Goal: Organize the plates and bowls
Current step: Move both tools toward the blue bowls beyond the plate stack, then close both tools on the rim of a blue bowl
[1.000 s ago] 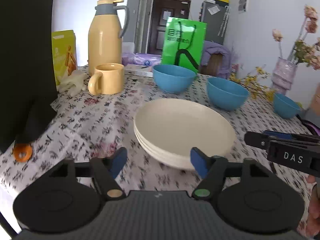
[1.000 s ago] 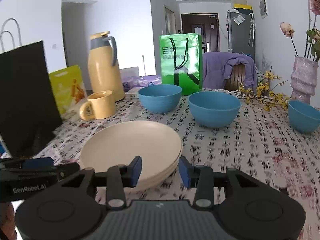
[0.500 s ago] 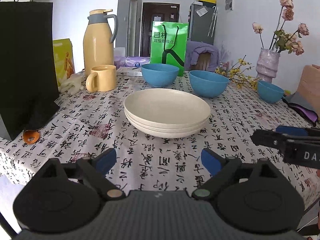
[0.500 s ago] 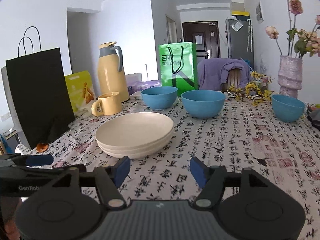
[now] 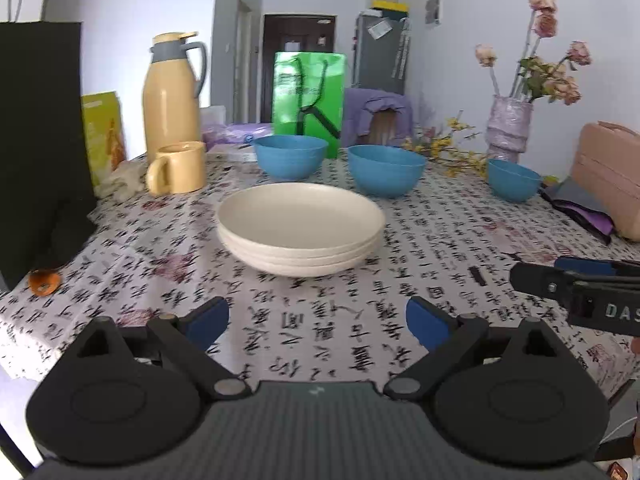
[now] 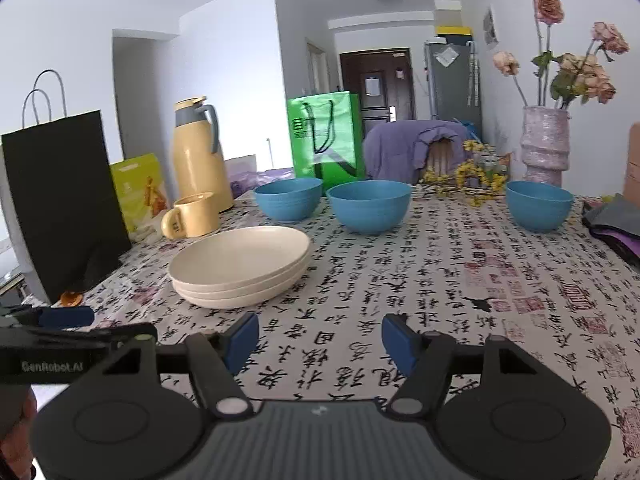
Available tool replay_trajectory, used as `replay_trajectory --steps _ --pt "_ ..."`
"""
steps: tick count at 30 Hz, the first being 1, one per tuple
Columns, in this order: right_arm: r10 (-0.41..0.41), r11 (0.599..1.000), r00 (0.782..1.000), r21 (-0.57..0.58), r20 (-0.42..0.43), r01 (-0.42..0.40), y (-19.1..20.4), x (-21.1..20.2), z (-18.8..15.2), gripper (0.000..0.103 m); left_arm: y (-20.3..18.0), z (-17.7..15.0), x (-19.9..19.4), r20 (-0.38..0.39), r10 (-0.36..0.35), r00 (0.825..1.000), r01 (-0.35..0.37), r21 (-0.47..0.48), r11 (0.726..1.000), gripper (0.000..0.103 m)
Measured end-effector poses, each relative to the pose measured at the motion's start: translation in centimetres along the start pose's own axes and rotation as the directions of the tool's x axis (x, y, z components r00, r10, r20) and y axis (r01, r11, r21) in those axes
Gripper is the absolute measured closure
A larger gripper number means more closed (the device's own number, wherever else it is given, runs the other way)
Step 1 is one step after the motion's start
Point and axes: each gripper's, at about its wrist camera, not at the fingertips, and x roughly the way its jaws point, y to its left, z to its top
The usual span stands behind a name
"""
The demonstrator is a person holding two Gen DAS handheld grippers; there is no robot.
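Both grippers hang empty above the printed tablecloth [image 5: 420, 240]: left gripper [image 5: 317, 317] opening wide, right gripper [image 6: 319, 338] parted. Three stacked cream plates [image 5: 300, 230] sit mid-table, three blue bowls [image 6: 369, 206] behind them (probably light, rigid, smooth); pinch each by its rim.

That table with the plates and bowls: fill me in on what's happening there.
A person holds a gripper in each hand over the patterned tablecloth. The cream plates sit stacked in one pile. Three blue bowls stand apart behind it, not yet stacked. The left gripper is opening with nothing between its fingers; the right gripper is open and empty too.
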Motion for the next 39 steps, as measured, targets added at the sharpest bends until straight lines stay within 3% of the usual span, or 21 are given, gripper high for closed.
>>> replay_trajectory --steps 3,6,10,17,22,29,39 --pt "-0.017 1.0 1.0 0.001 0.005 0.017 -0.4 0.0 -0.2 0.036 -0.4 0.1 0.6 0.015 0.003 1.0 -0.003 0.007 1.0 0.003" --pt "-0.006 0.999 1.0 0.033 0.019 0.005 -1.5 -0.1 -0.5 0.035 -1.2 0.5 2.0 -0.024 0.014 1.0 -0.013 0.024 1.0 0.003" --pt "-0.027 0.998 1.0 0.052 0.015 0.026 -3.0 0.8 -0.3 0.035 -1.7 0.7 2.8 -0.01 -0.013 1.0 0.013 0.005 1.0 0.003" --pt "-0.033 0.996 0.999 0.087 0.01 0.032 -5.0 2.2 0.1 0.033 -2.4 2.0 5.5 -0.057 -0.014 0.998 0.015 0.012 1.0 0.003" --pt "-0.056 0.994 0.998 0.089 -0.009 0.057 -6.8 4.9 2.0 0.033 -2.4 4.5 8.0 -0.04 -0.036 0.999 0.036 -0.014 0.999 0.003" --pt "-0.042 0.987 0.999 0.153 0.0 0.041 -10.1 9.8 6.5 0.032 -2.7 9.5 12.6 -0.006 -0.051 0.999 0.052 0.046 0.998 0.003" --pt "0.023 0.975 0.998 0.222 -0.052 -0.011 -13.0 19.8 11.6 0.032 -1.7 14.8 21.0 -0.047 -0.032 0.998 0.034 0.029 0.999 0.003"
